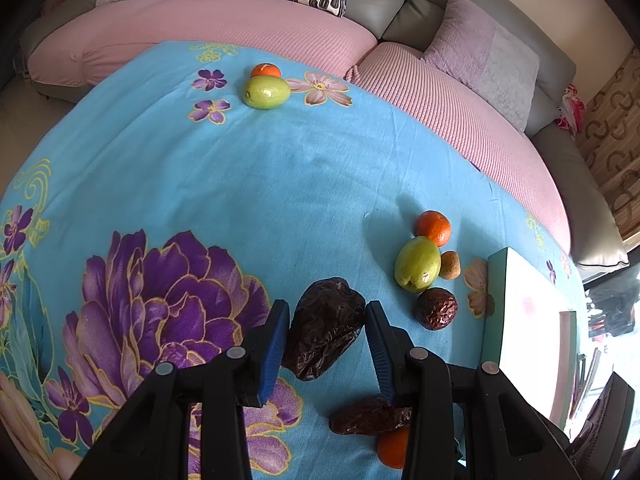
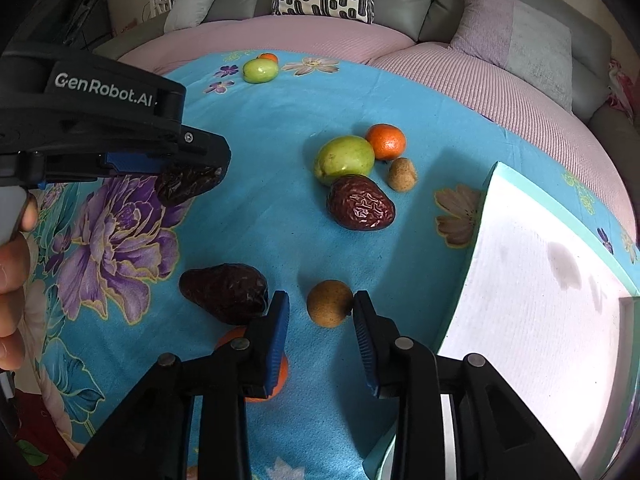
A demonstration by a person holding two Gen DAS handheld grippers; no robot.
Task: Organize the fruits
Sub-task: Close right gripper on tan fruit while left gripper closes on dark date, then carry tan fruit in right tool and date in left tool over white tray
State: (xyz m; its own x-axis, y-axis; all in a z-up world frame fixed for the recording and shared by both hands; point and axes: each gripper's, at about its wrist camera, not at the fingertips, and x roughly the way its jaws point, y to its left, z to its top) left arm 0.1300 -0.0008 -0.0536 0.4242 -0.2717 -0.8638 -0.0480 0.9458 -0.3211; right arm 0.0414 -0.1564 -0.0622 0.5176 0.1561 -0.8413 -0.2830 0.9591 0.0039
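In the left wrist view my left gripper (image 1: 326, 307) is shut on a large dark wrinkled date (image 1: 324, 336), blue pads against both its sides. The right wrist view shows the same left gripper (image 2: 216, 162) from the side, the date (image 2: 184, 188) hanging under its tips. My right gripper (image 2: 321, 298) stands open around a round brown fruit (image 2: 329, 304) on the blue floral cloth (image 2: 260, 232); the right pad touches it, the left pad is apart. A second dark date (image 2: 224, 292) and an orange (image 2: 234, 338) lie just left of it.
A cluster sits mid-cloth: green fruit (image 2: 345, 159), orange (image 2: 386, 141), small tan fruit (image 2: 402, 175), red date (image 2: 360, 208). Another green fruit (image 2: 260, 71) and orange (image 2: 268, 57) lie at the far edge. A white box (image 2: 540, 300) stands right. A hand (image 2: 12, 280) is at left; a sofa lies behind.
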